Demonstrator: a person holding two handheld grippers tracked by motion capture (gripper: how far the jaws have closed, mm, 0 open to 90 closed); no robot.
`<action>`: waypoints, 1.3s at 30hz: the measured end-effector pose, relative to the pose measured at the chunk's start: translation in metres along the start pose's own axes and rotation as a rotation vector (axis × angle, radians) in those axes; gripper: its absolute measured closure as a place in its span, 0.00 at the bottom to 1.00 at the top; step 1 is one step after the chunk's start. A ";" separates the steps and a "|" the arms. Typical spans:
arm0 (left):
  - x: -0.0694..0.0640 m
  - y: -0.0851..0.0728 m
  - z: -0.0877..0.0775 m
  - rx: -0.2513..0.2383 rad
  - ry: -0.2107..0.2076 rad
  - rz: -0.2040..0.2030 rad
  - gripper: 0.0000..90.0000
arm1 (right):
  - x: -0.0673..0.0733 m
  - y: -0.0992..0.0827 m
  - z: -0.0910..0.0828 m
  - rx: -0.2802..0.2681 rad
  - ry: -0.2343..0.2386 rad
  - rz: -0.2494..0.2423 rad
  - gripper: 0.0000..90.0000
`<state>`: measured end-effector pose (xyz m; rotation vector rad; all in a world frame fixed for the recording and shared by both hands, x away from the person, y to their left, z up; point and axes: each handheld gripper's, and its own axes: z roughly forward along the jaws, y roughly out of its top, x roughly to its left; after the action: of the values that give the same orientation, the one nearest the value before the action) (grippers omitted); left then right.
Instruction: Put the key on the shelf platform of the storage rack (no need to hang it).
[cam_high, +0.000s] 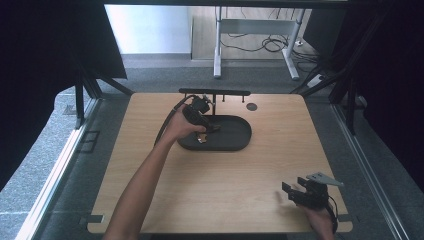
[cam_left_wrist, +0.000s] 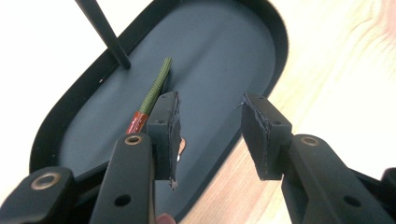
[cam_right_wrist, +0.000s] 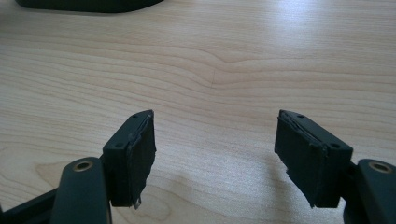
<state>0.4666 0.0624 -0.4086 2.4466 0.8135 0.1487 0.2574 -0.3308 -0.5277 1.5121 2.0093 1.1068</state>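
**Left gripper open over the tray, right gripper open near the table's front edge**

High view: a dark oval tray (cam_high: 235, 137) lies on the wooden table (cam_high: 220, 185), toward its far side. A black rack with a horizontal bar (cam_high: 215, 92) stands just behind the tray. The left gripper (cam_high: 202, 117), held in the left hand (cam_high: 181, 129), hangs over the tray's left end. A small object at the tray's left part is too small to identify here. The right gripper (cam_high: 297, 192), in the right hand (cam_high: 320, 220), sits well apart from the tray, near the table's front right corner.

Left gripper view: the jaws stand apart with nothing between them, above the tray (cam_left_wrist: 224, 60). A green braided cord with a reddish-brown end piece (cam_left_wrist: 152, 95) lies on the tray floor, just beside the left jaw and partly hidden behind it. A thin black rod (cam_left_wrist: 105, 32) rises from the tray near the cord's far end.

Right gripper view: the jaws are spread wide and empty above bare table (cam_right_wrist: 210, 70); the tray's edge (cam_right_wrist: 88, 5) lies far ahead.
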 end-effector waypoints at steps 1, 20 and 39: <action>-0.001 -0.002 -0.004 -0.009 0.000 -0.004 0.65 | 0.000 0.000 0.000 0.000 0.000 0.000 0.33; -0.033 -0.073 -0.051 -0.138 -0.029 0.004 0.65 | 0.003 0.000 -0.001 0.001 -0.004 -0.010 0.33; -0.071 -0.174 -0.042 -0.133 0.019 -0.049 0.59 | 0.004 0.000 0.001 0.005 -0.004 -0.011 0.33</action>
<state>0.3068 0.1565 -0.4622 2.3022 0.8432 0.2013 0.2571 -0.3266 -0.5275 1.5025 2.0170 1.0939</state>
